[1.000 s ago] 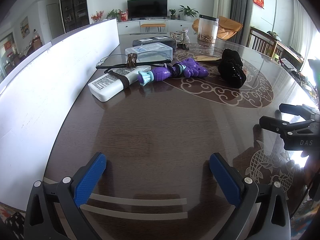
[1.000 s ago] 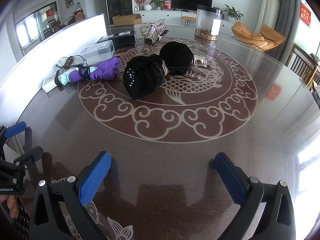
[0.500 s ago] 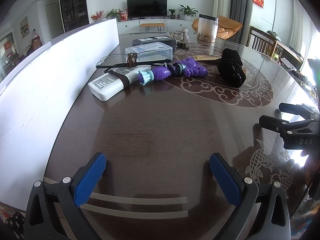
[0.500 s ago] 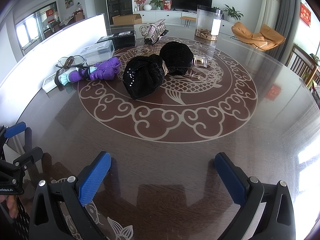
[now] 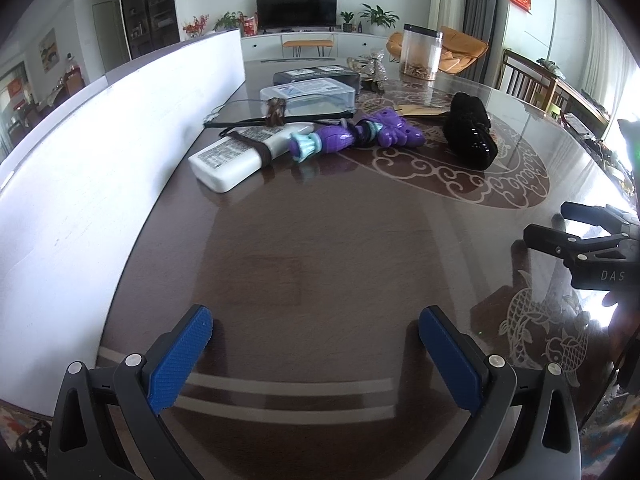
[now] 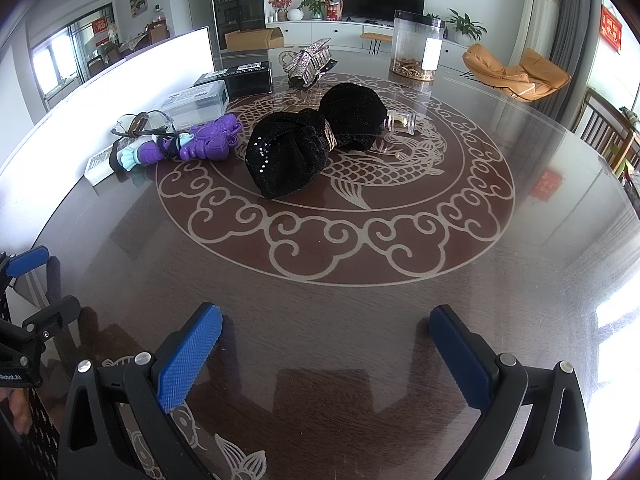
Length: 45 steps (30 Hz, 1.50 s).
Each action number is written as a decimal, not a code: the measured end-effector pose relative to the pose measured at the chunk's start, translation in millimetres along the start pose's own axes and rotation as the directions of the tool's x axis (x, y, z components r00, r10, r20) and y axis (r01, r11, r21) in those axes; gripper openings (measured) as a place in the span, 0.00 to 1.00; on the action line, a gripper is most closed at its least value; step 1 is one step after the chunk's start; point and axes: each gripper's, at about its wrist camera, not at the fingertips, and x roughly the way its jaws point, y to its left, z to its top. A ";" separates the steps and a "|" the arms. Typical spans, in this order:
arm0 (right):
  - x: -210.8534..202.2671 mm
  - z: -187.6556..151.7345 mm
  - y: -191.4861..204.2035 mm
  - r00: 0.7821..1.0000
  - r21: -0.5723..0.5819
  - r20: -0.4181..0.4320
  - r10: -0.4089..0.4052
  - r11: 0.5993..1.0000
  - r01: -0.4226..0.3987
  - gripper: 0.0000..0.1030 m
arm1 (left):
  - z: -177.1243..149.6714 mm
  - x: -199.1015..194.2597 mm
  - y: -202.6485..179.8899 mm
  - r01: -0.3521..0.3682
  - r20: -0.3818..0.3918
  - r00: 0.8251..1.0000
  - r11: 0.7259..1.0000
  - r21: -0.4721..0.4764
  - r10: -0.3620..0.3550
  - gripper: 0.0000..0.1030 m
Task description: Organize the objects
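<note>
My left gripper is open and empty over the near table edge. My right gripper is open and empty too. Far ahead lie a purple toy, a white bottle with a brown band, glasses, a clear plastic box and a black box. A black velvet bow lies at the table's centre, with a small glass bottle behind it.
The dark round table has a fish pattern. A white board stands along its left edge. A tall clear jar and a silver hair clip stand at the back. Each gripper shows at the edge of the other's view.
</note>
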 end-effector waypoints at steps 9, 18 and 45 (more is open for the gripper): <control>0.2 0.4 -0.6 1.000 0.001 -0.001 0.001 1.000 -0.001 1.00 | -1.2 0.1 9.7 -0.016 0.010 1.000 1.000 -0.017 0.016 1.00; 5.4 24.3 -8.9 0.996 0.078 -0.078 0.048 0.996 -0.042 1.00 | -2.6 -0.7 10.1 -0.015 0.022 1.000 1.000 -0.014 0.015 1.00; -2.5 27.3 -43.9 0.998 0.120 -0.018 -0.064 0.991 0.065 0.56 | -1.1 0.3 10.1 -0.023 0.038 0.999 0.999 -0.022 0.024 1.00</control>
